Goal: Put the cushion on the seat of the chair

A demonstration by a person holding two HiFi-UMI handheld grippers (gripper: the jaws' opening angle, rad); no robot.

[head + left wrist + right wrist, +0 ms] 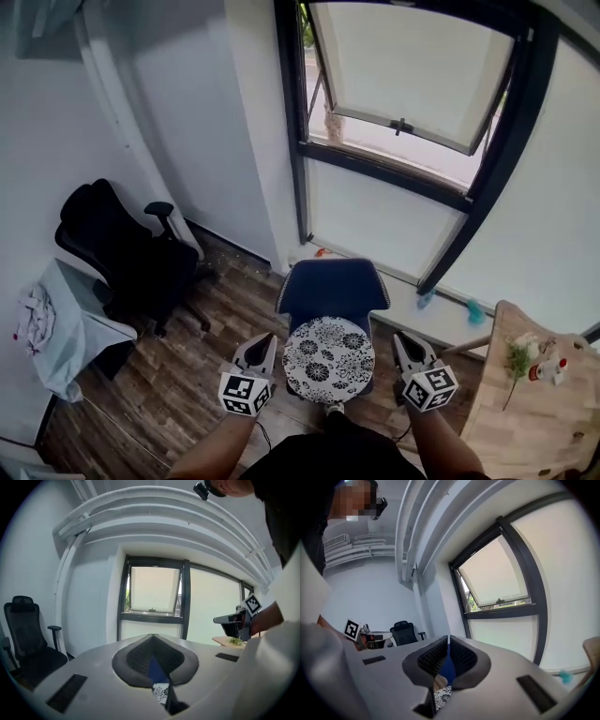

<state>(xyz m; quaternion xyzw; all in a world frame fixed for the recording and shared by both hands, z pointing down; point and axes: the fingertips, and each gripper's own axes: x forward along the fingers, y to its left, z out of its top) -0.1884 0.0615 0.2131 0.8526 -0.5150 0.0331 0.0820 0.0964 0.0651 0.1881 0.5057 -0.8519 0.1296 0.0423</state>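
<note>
The round patterned cushion lies on the seat of the blue chair. The left gripper and right gripper flank it, jaws closed on nothing.

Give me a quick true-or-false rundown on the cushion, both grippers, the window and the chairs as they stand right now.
1. The floral cushion lies over the seat of the blue chair. True.
2. The left gripper clamps the cushion's edge. False: its jaws are shut on nothing, and it sits beside the cushion.
3. The right gripper is wide open. False: its jaws are together and empty.
4. The window pane is tilted open. True.
5. The black office chair stands to the right of the blue chair. False: in the head view it is on the left, by the wall.
</note>
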